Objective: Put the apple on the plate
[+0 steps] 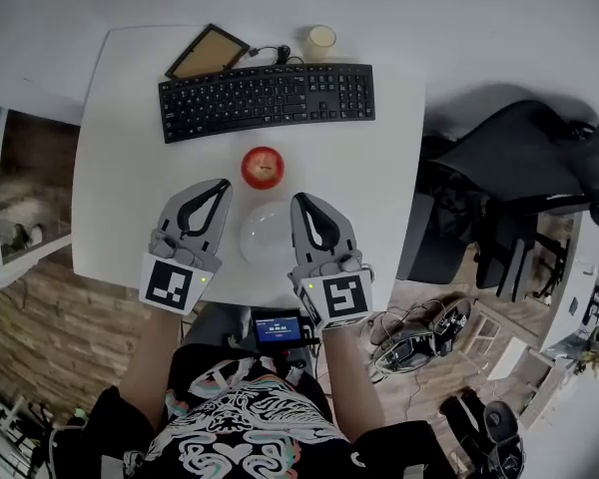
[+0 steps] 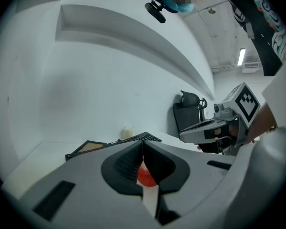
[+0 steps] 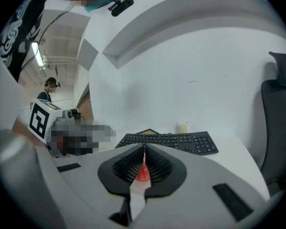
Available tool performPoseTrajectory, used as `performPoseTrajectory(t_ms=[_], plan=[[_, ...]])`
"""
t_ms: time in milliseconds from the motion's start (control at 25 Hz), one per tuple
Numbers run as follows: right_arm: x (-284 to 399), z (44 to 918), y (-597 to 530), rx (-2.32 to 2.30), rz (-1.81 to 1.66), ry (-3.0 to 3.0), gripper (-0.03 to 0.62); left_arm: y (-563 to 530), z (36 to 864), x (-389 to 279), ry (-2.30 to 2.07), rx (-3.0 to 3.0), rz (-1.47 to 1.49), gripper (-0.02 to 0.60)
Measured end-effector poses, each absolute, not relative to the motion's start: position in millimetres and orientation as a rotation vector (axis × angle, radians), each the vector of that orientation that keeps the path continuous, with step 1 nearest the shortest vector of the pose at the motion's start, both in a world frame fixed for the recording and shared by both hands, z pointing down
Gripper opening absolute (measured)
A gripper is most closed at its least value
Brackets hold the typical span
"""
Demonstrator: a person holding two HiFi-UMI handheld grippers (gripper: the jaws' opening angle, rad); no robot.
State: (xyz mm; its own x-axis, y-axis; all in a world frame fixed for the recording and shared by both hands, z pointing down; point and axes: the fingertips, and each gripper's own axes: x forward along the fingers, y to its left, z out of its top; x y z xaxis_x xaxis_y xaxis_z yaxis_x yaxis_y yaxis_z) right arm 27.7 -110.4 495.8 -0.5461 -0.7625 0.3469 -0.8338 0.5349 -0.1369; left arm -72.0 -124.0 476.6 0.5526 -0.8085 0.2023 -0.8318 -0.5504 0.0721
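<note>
A red apple (image 1: 263, 167) sits on the white table (image 1: 120, 168), just in front of the keyboard. A pale round plate (image 1: 268, 234) lies nearer to me, apart from the apple, between my two grippers. My left gripper (image 1: 222, 184) rests left of the plate, jaws shut on nothing. My right gripper (image 1: 300, 200) lies right of the plate, also shut and empty. In the left gripper view the apple (image 2: 146, 175) shows behind the closed jaws of the left gripper (image 2: 142, 145). The right gripper view shows the apple (image 3: 142, 174) beyond the right gripper (image 3: 144, 150).
A black keyboard (image 1: 268, 100) spans the far part of the table. Behind it lie a dark-framed brown board (image 1: 208, 52) and a cream cup (image 1: 318, 40). A black office chair (image 1: 524, 158) stands off the table's right edge. A small screen (image 1: 280, 328) is at my waist.
</note>
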Motion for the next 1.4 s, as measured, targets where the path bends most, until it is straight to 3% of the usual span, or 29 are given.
performPoseTrajectory(t_ms=[720,880,1400], plan=[[-7,524,-147,1.265,0.447,-2.55,0.035,-152,515,-64,-1.302,2.602,0.22,0.017],[-15,544,-147,1.191,0.485,-2.508,0.107,-152,529,-62,-1.256,2.603,0.257,0.017],[-23,554,-155,1.165,0.33,-2.486,0.109,-156,545,-63,-1.237,2.581,0.266,0.017]])
